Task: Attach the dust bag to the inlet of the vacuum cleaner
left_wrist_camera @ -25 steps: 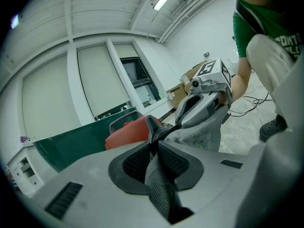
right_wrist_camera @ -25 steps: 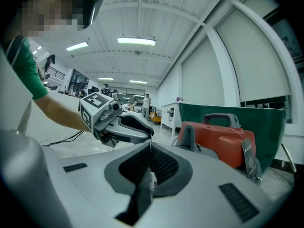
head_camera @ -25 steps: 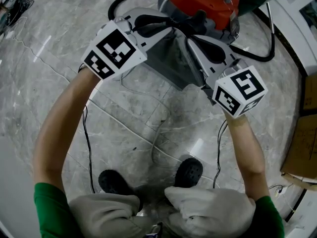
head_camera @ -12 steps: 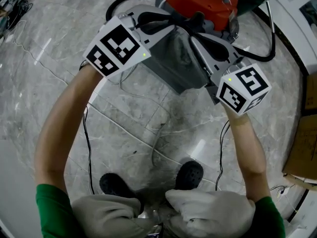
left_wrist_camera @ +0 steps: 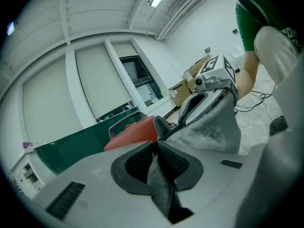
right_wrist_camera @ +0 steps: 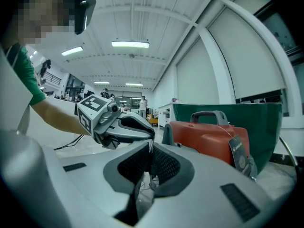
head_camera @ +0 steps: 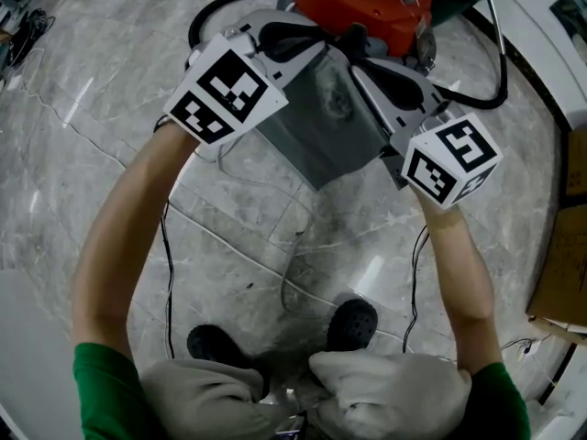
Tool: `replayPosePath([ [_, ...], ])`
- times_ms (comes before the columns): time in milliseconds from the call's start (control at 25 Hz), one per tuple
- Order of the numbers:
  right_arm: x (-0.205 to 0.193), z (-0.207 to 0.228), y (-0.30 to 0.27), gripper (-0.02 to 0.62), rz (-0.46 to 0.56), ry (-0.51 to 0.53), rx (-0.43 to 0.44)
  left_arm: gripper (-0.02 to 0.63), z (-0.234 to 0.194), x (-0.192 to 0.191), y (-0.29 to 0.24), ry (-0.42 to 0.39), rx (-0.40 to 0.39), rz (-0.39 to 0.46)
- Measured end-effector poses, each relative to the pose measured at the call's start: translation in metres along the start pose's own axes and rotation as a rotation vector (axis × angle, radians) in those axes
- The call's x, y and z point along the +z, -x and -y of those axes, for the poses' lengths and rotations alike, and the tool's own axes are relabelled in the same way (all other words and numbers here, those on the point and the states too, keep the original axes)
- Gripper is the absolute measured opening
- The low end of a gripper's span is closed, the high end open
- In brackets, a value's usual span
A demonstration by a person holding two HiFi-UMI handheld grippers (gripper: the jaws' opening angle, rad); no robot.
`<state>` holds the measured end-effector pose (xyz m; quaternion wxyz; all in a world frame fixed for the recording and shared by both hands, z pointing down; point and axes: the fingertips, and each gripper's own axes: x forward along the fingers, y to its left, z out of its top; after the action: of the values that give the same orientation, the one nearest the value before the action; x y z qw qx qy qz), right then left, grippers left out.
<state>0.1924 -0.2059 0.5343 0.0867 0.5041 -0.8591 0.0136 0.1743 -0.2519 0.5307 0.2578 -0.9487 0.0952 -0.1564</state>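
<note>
A grey cloth dust bag (head_camera: pixel 321 122) hangs stretched between both grippers, just in front of the red vacuum cleaner (head_camera: pixel 362 3). My left gripper (head_camera: pixel 316 49) is shut on the bag's upper edge, and grey mesh cloth (left_wrist_camera: pixel 159 189) is pinched between its pads. My right gripper (head_camera: pixel 359 62) holds the opposite edge. Its jaws are opening slightly, with a thin strip of cloth (right_wrist_camera: pixel 145 191) still between the pads. In the left gripper view the bag (left_wrist_camera: pixel 213 127) hangs under the right gripper, beside the vacuum (left_wrist_camera: pixel 130 134). The right gripper view shows the vacuum (right_wrist_camera: pixel 209 137) with its grey handle. The inlet is hidden.
A black hose (head_camera: pixel 209 12) loops round the vacuum on the marble floor. Thin cables (head_camera: pixel 167 264) trail near the person's shoes (head_camera: pixel 350 319). A cardboard box (head_camera: pixel 561 273) lies at the right edge. A dark green bin (right_wrist_camera: pixel 228 113) stands behind the vacuum.
Both grippers have carried the bag a little further toward the vacuum. The bag now hangs wider and more stretched between them.
</note>
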Motion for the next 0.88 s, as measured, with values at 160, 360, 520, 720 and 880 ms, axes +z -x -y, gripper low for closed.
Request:
replayPosePath([
  [160,-0.001,0.0,0.001,0.031,-0.003,-0.006,0.009,0.038,0.001,0.001,0.0,-0.02,0.025,0.02],
  [360,0.001,-0.003,0.003,0.031,-0.014,0.041,-0.015,0.034,0.003,0.001,0.003,-0.016,0.062,0.055],
  [520,0.009,-0.003,0.01,0.031,-0.002,0.049,-0.026,0.034,-0.004,0.002,0.009,0.024,0.071,0.078],
  [720,0.018,-0.005,0.015,0.031,-0.043,0.037,-0.064,0.034,-0.011,0.001,0.017,0.099,0.049,0.076],
  [880,0.037,-0.003,0.028,0.031,-0.101,-0.025,-0.09,0.034,-0.011,0.009,0.026,0.144,0.011,0.018],
])
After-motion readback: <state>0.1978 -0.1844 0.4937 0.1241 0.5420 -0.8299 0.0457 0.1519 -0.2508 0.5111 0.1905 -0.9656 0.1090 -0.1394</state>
